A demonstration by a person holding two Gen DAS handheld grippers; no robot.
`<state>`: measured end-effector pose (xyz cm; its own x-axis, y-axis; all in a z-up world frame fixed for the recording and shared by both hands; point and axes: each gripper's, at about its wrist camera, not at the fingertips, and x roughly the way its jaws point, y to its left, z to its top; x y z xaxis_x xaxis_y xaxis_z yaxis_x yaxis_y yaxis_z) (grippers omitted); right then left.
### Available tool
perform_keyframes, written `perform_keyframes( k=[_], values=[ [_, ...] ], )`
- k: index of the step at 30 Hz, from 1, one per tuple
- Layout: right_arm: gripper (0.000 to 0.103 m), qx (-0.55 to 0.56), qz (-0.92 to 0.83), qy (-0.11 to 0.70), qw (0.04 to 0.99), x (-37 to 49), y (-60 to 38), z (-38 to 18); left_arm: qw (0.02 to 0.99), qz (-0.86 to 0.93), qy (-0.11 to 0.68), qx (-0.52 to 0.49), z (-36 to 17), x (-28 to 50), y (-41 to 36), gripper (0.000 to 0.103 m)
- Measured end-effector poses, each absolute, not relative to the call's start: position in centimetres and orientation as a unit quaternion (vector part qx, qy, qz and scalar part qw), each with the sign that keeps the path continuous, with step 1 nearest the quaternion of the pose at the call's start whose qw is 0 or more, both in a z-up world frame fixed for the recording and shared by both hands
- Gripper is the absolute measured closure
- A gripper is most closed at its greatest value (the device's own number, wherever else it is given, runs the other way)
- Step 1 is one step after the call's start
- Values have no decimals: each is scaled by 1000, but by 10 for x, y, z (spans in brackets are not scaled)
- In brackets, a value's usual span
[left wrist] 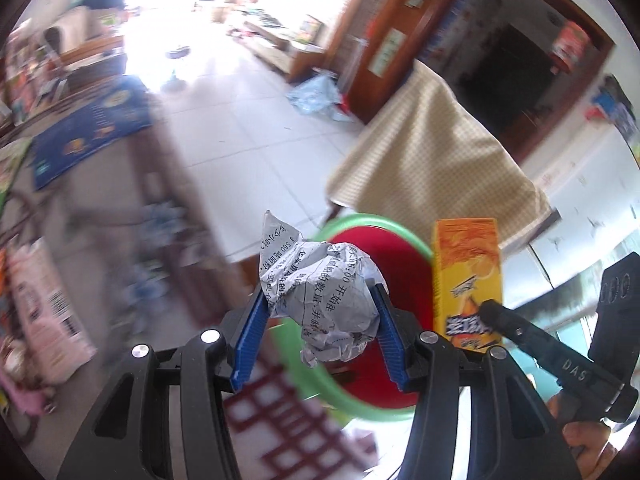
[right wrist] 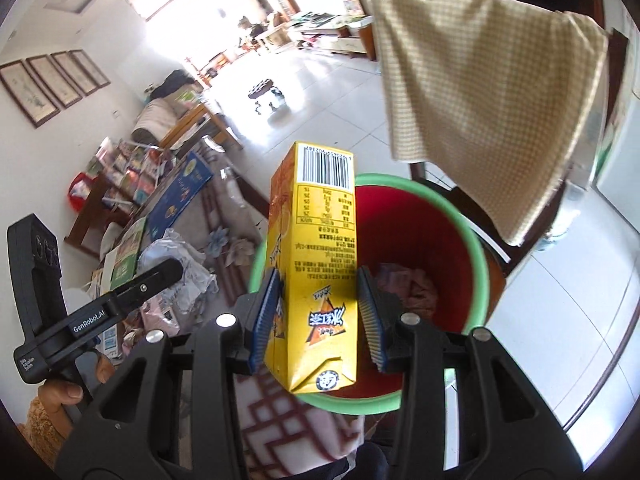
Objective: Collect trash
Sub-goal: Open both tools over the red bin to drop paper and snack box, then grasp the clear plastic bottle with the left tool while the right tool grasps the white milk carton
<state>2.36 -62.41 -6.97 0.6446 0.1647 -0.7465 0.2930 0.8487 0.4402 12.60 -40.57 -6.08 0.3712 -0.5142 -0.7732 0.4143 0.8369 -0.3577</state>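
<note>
Left view: my left hand-held gripper [left wrist: 320,312] pinches a paper wad [left wrist: 320,300] over the bin [left wrist: 372,224]. I judge the wad light and soft; it crushes, so a grip across its middle suits it.

Right view: my right hand-held gripper [right wrist: 318,312] clamps a carton [right wrist: 316,264] by its side walls above the bin [right wrist: 472,248]. It looks stiff and probably light. Crumpled scraps [right wrist: 408,284] lie at the bin's bottom.

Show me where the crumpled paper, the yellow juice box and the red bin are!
crumpled paper [left wrist: 324,300]: left wrist view, on its printed middle.
yellow juice box [right wrist: 320,264]: right wrist view, on its yellow printed side.
red bin [right wrist: 484,272]: right wrist view, on its green rim.
</note>
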Motion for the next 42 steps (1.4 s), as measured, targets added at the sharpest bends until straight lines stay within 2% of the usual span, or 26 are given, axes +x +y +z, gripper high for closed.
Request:
perform_keyframes(
  k=[2,3,4,6,12,20,30,36,39,42],
  values=[
    [63,281,-49,423,860,21,-633,-74,822,-295,486,-38,-63,126,-426,46],
    [63,287,-55,423,858,20,-637,-76,822,-296,485,-34,-63,124,-430,37],
    [59,294,-59,422,856,18,-640,-77,823,-297,483,-34,-62,124,-433,33],
    [55,304,-67,417,854,15,-646,-79,823,-299,481,-37,-61,124,-434,33],
    [55,285,-61,418,860,19,-639,-78,844,-248,474,-45,-61,130,-395,33],
    [53,256,-9,436,863,60,-588,-77,868,-110,475,-92,-72,129,-271,33],
    [49,216,73,467,854,89,-460,-75,866,37,472,-160,-92,97,-92,33],
    [49,185,165,493,834,109,-344,-79,854,93,474,-192,-103,74,-2,33],
    [43,155,214,506,821,124,-279,-80,848,105,479,-200,-111,66,35,33],
    [42,141,259,526,798,141,-213,-91,847,109,484,-191,-117,60,63,33]
  ],
)
